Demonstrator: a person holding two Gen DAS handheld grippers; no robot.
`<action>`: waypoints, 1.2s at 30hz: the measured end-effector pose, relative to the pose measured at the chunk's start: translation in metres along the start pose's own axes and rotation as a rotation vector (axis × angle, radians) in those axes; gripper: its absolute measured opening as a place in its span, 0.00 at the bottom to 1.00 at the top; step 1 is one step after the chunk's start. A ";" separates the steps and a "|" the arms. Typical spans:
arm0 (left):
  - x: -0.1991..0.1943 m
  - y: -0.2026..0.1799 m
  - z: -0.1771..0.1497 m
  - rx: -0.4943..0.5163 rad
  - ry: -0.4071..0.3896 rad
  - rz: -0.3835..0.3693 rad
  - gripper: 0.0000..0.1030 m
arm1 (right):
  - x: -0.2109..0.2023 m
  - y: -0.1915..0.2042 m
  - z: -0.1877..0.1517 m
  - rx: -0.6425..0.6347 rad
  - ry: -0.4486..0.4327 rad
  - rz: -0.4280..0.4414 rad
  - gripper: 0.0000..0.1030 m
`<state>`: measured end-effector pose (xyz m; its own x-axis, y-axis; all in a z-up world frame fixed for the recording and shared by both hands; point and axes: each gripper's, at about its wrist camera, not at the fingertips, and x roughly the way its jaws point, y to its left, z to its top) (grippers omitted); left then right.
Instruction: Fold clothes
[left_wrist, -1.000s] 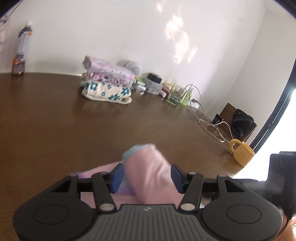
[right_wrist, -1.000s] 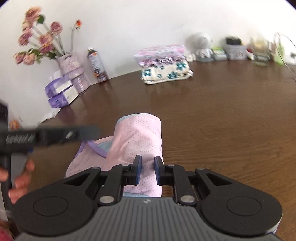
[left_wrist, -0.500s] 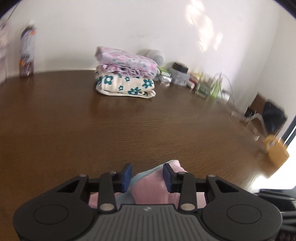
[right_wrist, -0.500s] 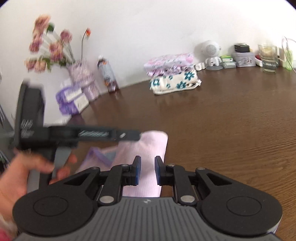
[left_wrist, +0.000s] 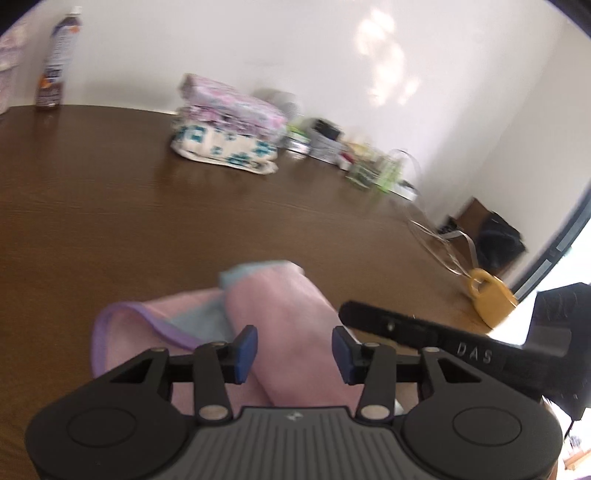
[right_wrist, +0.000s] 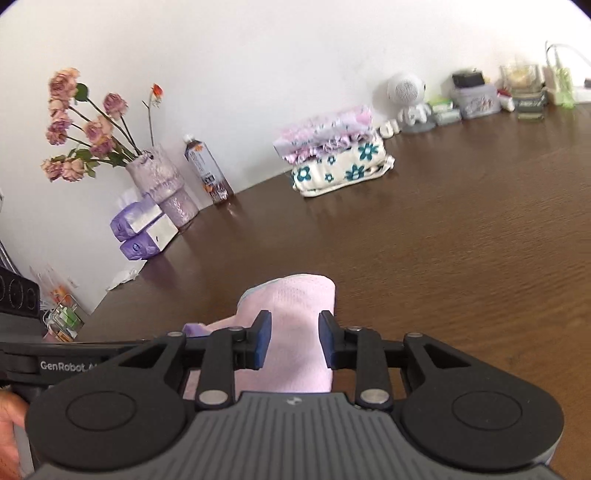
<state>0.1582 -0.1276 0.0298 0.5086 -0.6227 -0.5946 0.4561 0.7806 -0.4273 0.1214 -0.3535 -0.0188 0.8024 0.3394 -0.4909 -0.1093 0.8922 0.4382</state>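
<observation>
Both tools, left (left_wrist: 290, 349) and right (right_wrist: 294, 339), are hovering open, gripping nothing, over the pink garment (right_wrist: 295, 332) stretching lengthwise ahead on the bench (right_wrist: 461, 240).

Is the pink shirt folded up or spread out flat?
Folded. The pink garment lies doubled into a narrow strip on the table, a lilac-trimmed edge sticking out beside it.

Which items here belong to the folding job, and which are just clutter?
Job: pink garment, stack of folded clothes, left gripper, right gripper.

Lying about: flower vase, bottle, tissue packs, yellow mug.
</observation>
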 end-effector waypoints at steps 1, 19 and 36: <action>-0.001 -0.005 -0.005 0.021 0.007 0.003 0.49 | -0.004 0.000 -0.004 -0.005 0.009 -0.001 0.28; -0.001 -0.020 -0.042 0.115 0.030 0.077 0.39 | -0.026 -0.003 -0.032 0.047 0.042 0.031 0.27; 0.006 -0.001 -0.020 -0.075 -0.039 0.076 0.31 | 0.006 -0.010 -0.007 0.060 0.048 0.008 0.22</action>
<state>0.1459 -0.1313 0.0129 0.5683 -0.5623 -0.6007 0.3603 0.8264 -0.4327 0.1228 -0.3581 -0.0313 0.7724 0.3620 -0.5220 -0.0796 0.8704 0.4859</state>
